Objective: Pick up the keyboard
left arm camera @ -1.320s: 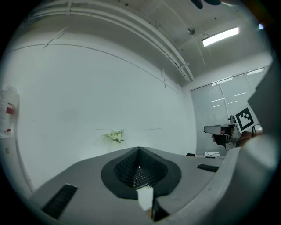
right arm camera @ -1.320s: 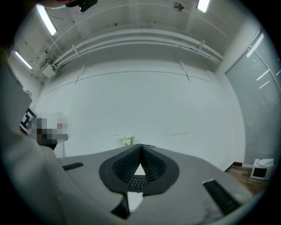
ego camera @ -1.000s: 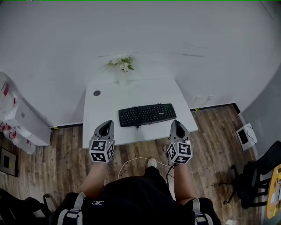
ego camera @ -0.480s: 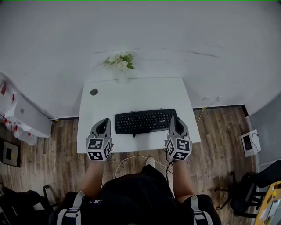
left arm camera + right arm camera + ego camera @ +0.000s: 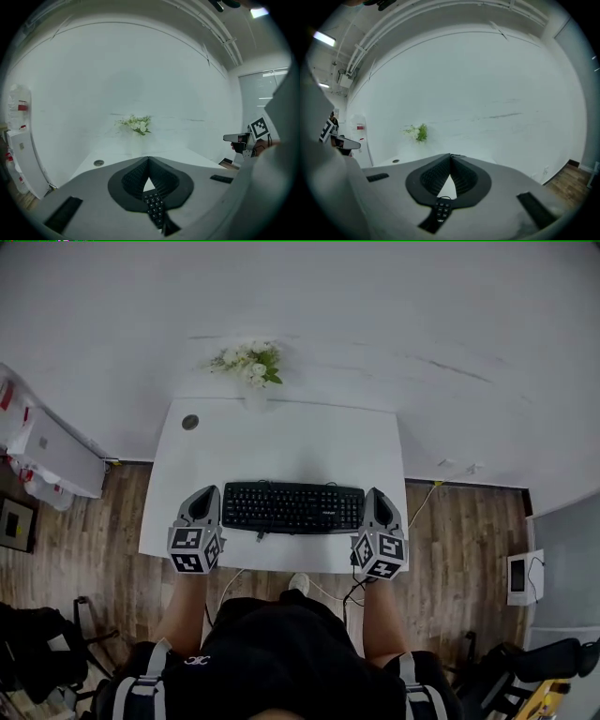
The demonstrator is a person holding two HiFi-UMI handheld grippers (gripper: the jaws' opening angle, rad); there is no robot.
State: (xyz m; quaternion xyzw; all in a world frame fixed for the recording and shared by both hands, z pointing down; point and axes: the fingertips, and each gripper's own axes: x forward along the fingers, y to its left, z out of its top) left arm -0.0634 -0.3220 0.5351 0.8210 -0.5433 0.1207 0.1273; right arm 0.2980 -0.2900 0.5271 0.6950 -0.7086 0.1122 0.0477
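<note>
Closest in, a person in black (image 5: 272, 662) at the front edge of the table (image 5: 281, 442), both forearms stretched forward. Over the table's front left part, the left gripper (image 5: 208, 491), marker cube toward the body, fingers (image 5: 135, 177) pressed together tip to tip, pinching nothing. Same story over the table's front right part: the right gripper (image 5: 373, 491), fingers (image 5: 465, 177) closed tight against each other, empty. Flat on the table's front half, long side parallel to the front edge, roughly centred: the black keyboard (image 5: 292, 507), one gripper just beside each short end; touching or not, impossible to call. Keys glimpsed low in both gripper views, through the gap under the closed jaws. Further back, bare white tabletop. At the table's rear left corner, a small round disc (image 5: 190, 422). At the table's rear edge, left of middle, white flowers (image 5: 246, 362) with green leaves, up against the white wall (image 5: 375, 315). Either side of the table, wood floor (image 5: 459, 521).
</note>
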